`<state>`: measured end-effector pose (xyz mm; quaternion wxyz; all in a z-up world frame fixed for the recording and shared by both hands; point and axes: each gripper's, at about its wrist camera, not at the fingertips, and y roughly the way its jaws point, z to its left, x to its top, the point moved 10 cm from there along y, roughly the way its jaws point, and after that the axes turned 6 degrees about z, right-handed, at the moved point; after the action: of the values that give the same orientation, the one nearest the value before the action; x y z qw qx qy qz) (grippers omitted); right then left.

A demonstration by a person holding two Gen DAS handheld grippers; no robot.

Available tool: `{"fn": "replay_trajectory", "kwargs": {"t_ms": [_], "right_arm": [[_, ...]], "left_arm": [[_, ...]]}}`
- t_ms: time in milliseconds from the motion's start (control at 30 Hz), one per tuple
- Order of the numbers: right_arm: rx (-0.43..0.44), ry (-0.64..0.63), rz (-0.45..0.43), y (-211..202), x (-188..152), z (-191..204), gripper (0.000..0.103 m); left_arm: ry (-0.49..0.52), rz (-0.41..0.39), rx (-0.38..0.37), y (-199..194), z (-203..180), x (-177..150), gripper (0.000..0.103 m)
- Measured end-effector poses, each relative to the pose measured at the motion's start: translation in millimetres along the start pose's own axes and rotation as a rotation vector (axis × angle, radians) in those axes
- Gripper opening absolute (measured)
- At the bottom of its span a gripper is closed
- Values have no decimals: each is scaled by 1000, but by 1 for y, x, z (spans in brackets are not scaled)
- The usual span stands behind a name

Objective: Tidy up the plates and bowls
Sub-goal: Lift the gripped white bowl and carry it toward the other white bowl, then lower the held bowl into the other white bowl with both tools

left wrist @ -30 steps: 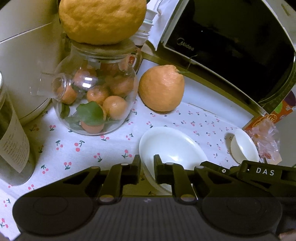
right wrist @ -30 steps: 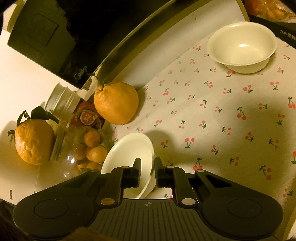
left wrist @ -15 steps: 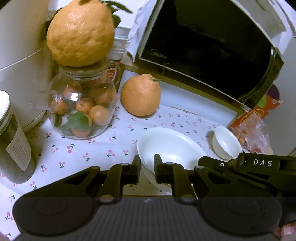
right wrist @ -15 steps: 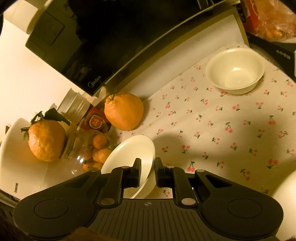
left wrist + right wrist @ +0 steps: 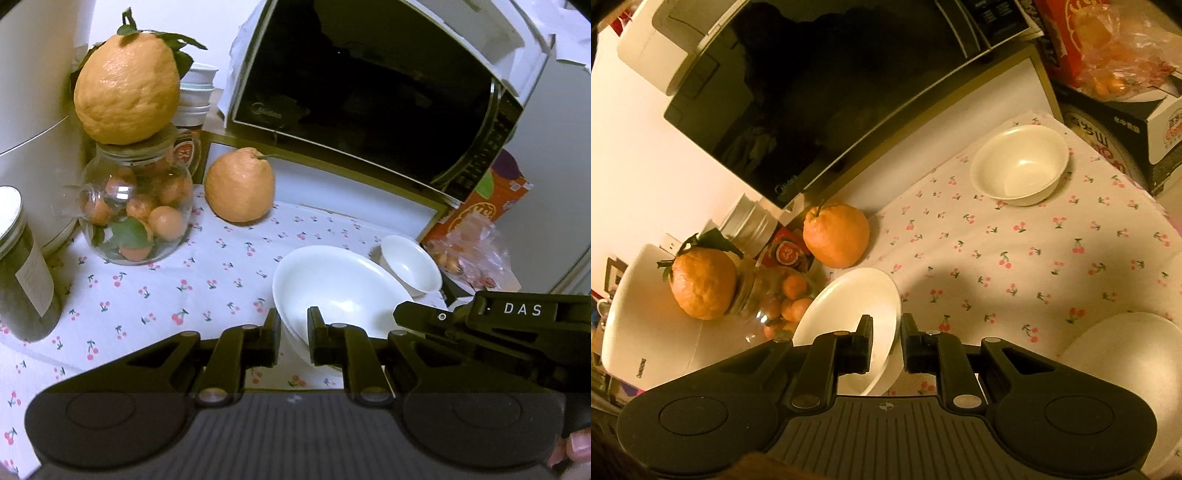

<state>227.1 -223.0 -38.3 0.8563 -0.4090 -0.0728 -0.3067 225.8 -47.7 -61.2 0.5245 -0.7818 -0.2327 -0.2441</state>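
A white plate (image 5: pixel 340 284) is held off the cherry-print cloth by both grippers. My left gripper (image 5: pixel 293 339) is shut on its near rim. My right gripper (image 5: pixel 886 343) is shut on the opposite rim of the same plate (image 5: pixel 849 306); its black body (image 5: pixel 498 325) shows at the right of the left wrist view. A small white bowl (image 5: pixel 1019 162) sits on the cloth near the right edge, also in the left wrist view (image 5: pixel 412 264). Another white dish (image 5: pixel 1126 354) lies at the lower right of the right wrist view.
A black microwave (image 5: pixel 369 92) stands at the back. A large orange (image 5: pixel 240 190) lies before it. A glass jar (image 5: pixel 136 214) of small oranges carries another big orange (image 5: pixel 125 92). A dark jar (image 5: pixel 22 269) is left. A snack box and bag (image 5: pixel 476 229) are right.
Both grippers have lifted and pulled back with the plate between them; the views now show more of the microwave and table. Both grips are unchanged.
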Motion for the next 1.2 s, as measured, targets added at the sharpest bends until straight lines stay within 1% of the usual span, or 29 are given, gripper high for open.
{"fn": "replay_trajectory", "kwargs": {"t_ms": [367, 567, 767, 933, 1200], "right_arm": [[-27, -8, -12, -32, -6, -13, 16], [-9, 10, -20, -44, -10, -25, 17], [-54, 45, 11, -56, -14, -45, 17], [-110, -1, -2, -69, -13, -52, 18], [-130, 24, -6, -86, -14, -73, 19]], "left_arm": [[12, 9, -49, -10, -22, -20, 13], [24, 16, -67, -13, -32, -30, 13], [25, 44, -106, -11, -47, -43, 13], [49, 53, -130, -11, -63, -50, 14], [93, 77, -153, -6, -84, -62, 14]]}}
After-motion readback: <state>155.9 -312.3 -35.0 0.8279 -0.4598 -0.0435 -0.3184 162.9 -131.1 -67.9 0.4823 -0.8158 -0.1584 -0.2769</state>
